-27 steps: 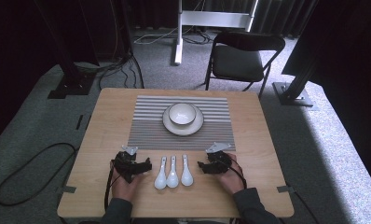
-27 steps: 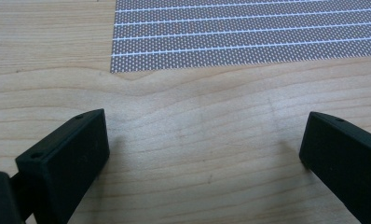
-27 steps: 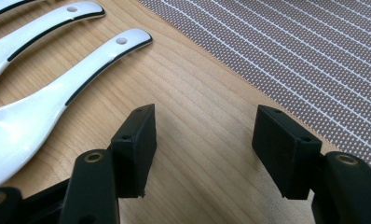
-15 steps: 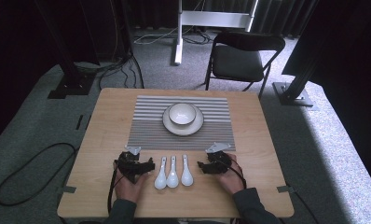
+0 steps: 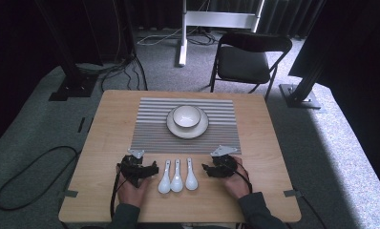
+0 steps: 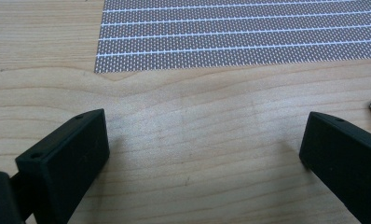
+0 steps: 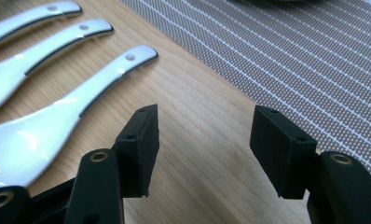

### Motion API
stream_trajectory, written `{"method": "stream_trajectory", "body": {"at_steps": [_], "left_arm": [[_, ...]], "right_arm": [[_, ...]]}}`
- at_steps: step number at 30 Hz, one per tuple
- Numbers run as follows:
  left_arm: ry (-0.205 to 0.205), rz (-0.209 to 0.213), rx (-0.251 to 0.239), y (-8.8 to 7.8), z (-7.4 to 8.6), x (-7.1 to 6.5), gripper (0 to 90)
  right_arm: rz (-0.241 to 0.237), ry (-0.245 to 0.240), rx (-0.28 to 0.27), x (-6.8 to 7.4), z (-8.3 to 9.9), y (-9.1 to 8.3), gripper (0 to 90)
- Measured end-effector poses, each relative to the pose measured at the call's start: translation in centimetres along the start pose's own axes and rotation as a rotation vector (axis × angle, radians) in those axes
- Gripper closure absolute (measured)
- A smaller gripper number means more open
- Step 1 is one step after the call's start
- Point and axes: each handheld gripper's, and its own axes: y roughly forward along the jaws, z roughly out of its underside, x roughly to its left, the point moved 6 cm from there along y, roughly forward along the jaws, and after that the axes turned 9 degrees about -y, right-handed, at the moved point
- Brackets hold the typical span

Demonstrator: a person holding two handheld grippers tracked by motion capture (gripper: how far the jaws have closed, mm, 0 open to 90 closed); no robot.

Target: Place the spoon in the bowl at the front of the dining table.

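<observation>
Three white ceramic spoons [image 5: 177, 174] lie side by side on the wooden table [image 5: 107, 124], handles pointing away from me. Left of them rests my left gripper [image 5: 153, 168], open, its jaws wide over bare wood [image 6: 197, 140]. To their right sits my right gripper [image 5: 206, 169], open, nothing between its jaws [image 7: 202, 140]; the nearest spoon [image 7: 58, 121] lies just left of its left jaw. A white bowl [image 5: 186, 116] stands on a white plate [image 5: 174, 129] on the striped placemat [image 5: 150, 124] beyond.
A black folding chair [image 5: 248, 59] stands past the table's far edge. Black cables [image 5: 30, 176] trail on the grey carpet at the left. Dark stands and a white frame leg [image 5: 182, 38] are behind the table.
The left gripper has shifted slightly right, toward the spoons. The right gripper has stayed in place.
</observation>
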Motion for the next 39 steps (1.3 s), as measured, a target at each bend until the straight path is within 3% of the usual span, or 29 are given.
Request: {"method": "stream_trajectory", "body": {"at_steps": [3,9,39], "left_arm": [[0.0,0.0,0.0,0.0,0.0,0.0,1.7],[0.0,0.0,0.0,0.0,0.0,0.0,1.7],[0.0,0.0,0.0,0.0,0.0,0.0,1.7]], "right_arm": [[-0.037,0.035,-0.035,0.1,-0.4,-0.4,42.6],[-0.035,0.044,-0.068,0.3,-1.2,-1.2,43.1],[-0.06,-0.008,-0.092,2.7,-3.0,-1.7,44.0]]}}
